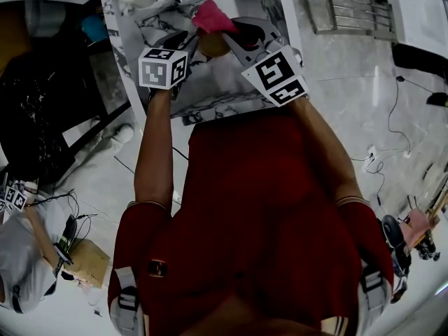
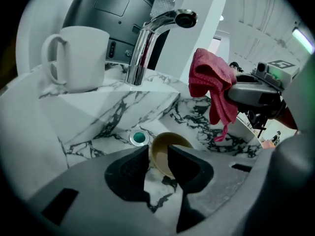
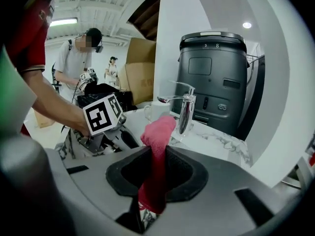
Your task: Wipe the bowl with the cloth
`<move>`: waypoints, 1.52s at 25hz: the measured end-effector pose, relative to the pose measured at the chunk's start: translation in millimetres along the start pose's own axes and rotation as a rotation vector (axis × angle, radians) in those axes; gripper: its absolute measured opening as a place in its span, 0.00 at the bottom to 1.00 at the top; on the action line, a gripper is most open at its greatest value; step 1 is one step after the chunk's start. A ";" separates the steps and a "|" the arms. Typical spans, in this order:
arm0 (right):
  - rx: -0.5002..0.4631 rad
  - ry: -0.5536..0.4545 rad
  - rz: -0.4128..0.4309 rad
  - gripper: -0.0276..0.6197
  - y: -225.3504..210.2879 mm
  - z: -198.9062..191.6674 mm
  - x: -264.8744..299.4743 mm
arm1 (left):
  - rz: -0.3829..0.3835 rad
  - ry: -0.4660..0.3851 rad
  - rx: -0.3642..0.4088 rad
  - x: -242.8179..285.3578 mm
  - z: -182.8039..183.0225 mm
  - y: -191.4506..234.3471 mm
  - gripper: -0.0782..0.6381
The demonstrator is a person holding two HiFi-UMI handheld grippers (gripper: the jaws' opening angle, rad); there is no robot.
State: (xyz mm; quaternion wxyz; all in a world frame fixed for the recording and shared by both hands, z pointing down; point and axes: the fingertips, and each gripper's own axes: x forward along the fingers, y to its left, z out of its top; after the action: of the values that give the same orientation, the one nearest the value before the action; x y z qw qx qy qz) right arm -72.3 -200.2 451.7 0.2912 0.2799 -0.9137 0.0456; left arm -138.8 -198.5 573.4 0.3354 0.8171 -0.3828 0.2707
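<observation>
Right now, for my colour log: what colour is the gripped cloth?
Pinkish red; the cloth shows best in the right gripper view.

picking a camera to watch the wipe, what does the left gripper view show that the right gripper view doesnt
Only the left gripper view: the bowl in the sink beside the green drain, seen past the left gripper's open, empty jaws. Only the right gripper view: a bystander and cardboard boxes. Both: the tap, the white mug and the cloth pinched in the right gripper.
</observation>
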 end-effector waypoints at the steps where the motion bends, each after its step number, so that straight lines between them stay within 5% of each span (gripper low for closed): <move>1: -0.003 0.016 0.004 0.16 0.7 -3.3 2.6 | -0.001 0.010 -0.010 2.2 -2.3 0.7 0.26; 18: -0.070 0.275 0.068 0.16 11.9 -61.9 39.4 | -0.002 0.127 -0.153 30.0 -33.4 9.8 0.27; 38: -0.193 0.548 0.171 0.16 27.9 -124.9 65.9 | 0.014 0.143 -0.198 38.1 -35.2 10.3 0.18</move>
State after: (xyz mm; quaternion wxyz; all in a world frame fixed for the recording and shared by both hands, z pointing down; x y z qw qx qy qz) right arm -68.5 -178.0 593.9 0.5471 0.1501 -0.8215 0.0566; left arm -132.3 -193.8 625.6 0.4390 0.7559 -0.3884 0.2916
